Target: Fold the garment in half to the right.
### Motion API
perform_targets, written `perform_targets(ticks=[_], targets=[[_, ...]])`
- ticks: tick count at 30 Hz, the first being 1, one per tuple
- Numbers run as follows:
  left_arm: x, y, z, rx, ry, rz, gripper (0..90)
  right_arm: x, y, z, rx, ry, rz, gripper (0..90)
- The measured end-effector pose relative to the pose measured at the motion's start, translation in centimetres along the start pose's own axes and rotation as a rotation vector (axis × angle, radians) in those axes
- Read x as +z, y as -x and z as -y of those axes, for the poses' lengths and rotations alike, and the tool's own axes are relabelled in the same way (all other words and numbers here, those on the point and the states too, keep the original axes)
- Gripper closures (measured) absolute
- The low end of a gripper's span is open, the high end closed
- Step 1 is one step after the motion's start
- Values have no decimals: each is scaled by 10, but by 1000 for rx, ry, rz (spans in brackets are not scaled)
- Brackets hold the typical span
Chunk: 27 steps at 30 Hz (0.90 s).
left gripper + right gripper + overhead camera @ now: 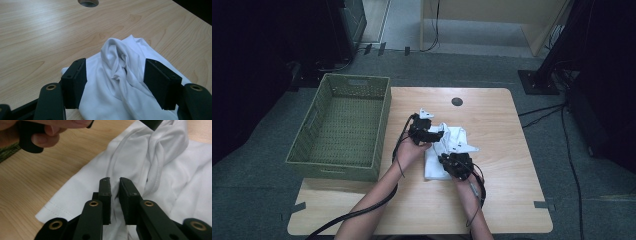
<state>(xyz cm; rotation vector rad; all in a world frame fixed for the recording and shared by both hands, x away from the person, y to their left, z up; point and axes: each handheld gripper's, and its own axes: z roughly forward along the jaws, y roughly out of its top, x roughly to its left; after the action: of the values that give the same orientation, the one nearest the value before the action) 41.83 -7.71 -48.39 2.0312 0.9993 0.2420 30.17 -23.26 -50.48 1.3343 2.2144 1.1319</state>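
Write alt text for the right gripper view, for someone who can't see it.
The right gripper, its two black jaws nearly together, pinches a fold of a crumpled white garment lying on a light wooden table. At the top left, a hand grips the other black gripper.

The cloth (pixel 451 150), centre of the high view, is plain white, with no print. Both grippers, the left (pixel 115 85) and the right (pixel 114 200), have 2 matt black jaws with brass-coloured rivets. The basket (pixel 302 145), at left, is olive green in an open woven pattern. The table (pixel 502 140) is pale wood with brown grain, and the floor (pixel 592 200) is grey-blue.
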Motion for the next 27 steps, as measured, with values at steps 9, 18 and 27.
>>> perform_targets(ticks=[9, 18, 27], targets=[[-3, -6, 4, -5, 23, -18, 357, -6, 6, 1, 20, 11, 18, 882], [-3, -16, 12, -16, 24, -55, 358, -14, 13, 6, 43, 26, 38, 882], [5, -26, 24, -11, 22, -103, 358, -23, 26, 13, 73, 35, 60, 882]])
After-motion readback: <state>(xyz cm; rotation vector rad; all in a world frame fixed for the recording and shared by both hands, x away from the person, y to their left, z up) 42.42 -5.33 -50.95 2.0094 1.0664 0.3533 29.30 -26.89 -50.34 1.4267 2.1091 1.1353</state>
